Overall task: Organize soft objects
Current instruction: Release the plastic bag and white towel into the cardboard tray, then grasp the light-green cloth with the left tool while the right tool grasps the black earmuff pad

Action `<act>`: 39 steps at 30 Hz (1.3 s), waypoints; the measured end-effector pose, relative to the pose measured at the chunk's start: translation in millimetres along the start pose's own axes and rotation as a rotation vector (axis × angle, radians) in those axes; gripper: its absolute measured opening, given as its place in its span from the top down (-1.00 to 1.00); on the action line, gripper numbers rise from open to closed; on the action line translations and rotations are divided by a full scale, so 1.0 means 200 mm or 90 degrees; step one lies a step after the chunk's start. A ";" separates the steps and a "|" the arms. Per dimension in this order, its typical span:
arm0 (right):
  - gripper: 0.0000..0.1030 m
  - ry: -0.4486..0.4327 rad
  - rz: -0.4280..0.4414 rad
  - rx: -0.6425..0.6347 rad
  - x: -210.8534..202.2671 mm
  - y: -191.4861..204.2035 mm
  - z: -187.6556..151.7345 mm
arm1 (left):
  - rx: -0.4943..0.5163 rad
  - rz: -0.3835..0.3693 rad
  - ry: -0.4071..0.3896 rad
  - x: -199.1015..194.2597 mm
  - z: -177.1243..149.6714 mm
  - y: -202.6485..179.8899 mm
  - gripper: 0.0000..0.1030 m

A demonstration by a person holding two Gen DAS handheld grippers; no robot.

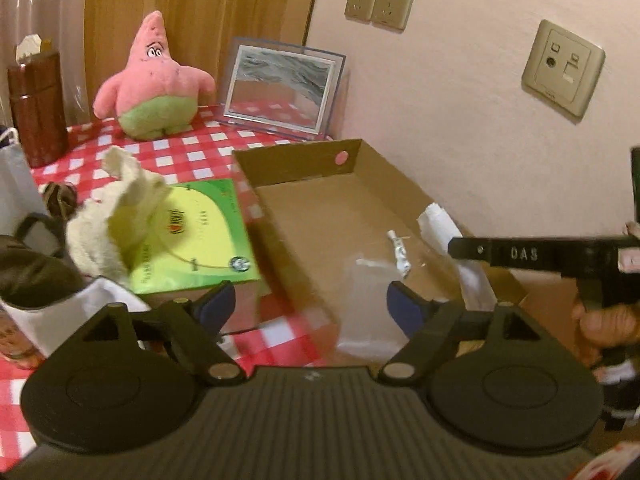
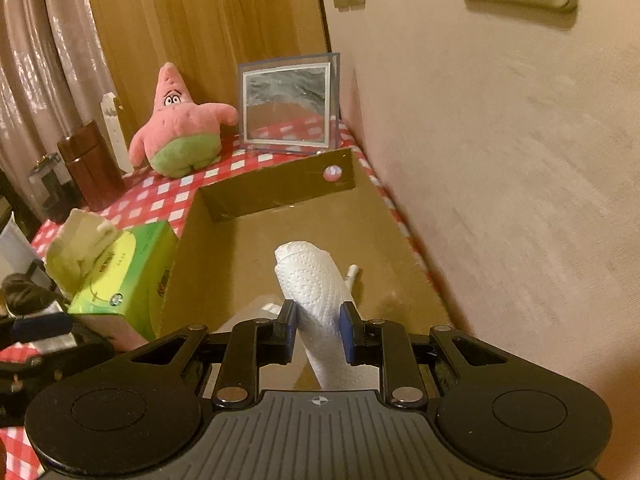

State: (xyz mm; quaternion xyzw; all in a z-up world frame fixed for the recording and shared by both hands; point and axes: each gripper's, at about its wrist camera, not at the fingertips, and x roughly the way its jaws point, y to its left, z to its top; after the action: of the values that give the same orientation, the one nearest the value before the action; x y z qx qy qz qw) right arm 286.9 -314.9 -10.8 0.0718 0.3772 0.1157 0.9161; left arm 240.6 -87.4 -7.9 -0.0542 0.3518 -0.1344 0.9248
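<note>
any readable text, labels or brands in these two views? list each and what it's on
"DAS": on the black bar of the right gripper, seen from the left wrist.
Red logo and small print on the green tissue box: too blurred to read.
Round emblem on that box's corner: unreadable.
Wall plates: markings too small to read.
Nothing legible on the cardboard tray or paper roll.

paper towel roll (image 2: 316,284): white, embossed, rolled into a soft tube; tilted, upper end pointing away over the box floor, pinched between two blue-padded fingers.
cardboard box (image 1: 304,216): brown, shallow, open-topped, on the red-checked surface beside the wall; a small white wrapper lies on its floor.
pink star plush (image 1: 154,80): upright, green shorts, at the surface's far end.
cream plush (image 1: 116,216): fluffy, beside the green tissue box (image 1: 196,232).
</note>
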 end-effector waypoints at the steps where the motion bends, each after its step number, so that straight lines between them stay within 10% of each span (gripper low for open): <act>1: 0.56 0.001 0.007 0.008 0.01 0.00 0.00 | 0.006 0.003 0.000 -0.01 -0.01 0.01 -0.67; 7: -0.16 -0.008 0.033 0.070 0.02 -0.03 0.01 | 0.027 0.025 0.005 -0.07 -0.04 0.04 -0.75; 39: -0.49 -0.035 0.058 0.004 -0.45 0.65 -0.35 | 0.054 0.091 -0.020 -0.71 -0.43 0.44 -0.76</act>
State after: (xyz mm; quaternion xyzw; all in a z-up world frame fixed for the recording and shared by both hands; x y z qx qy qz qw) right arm 154.8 -211.3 29.9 0.0950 0.3485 0.1544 0.9196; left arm 100.0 37.6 0.4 0.0082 0.3345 -0.0819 0.9388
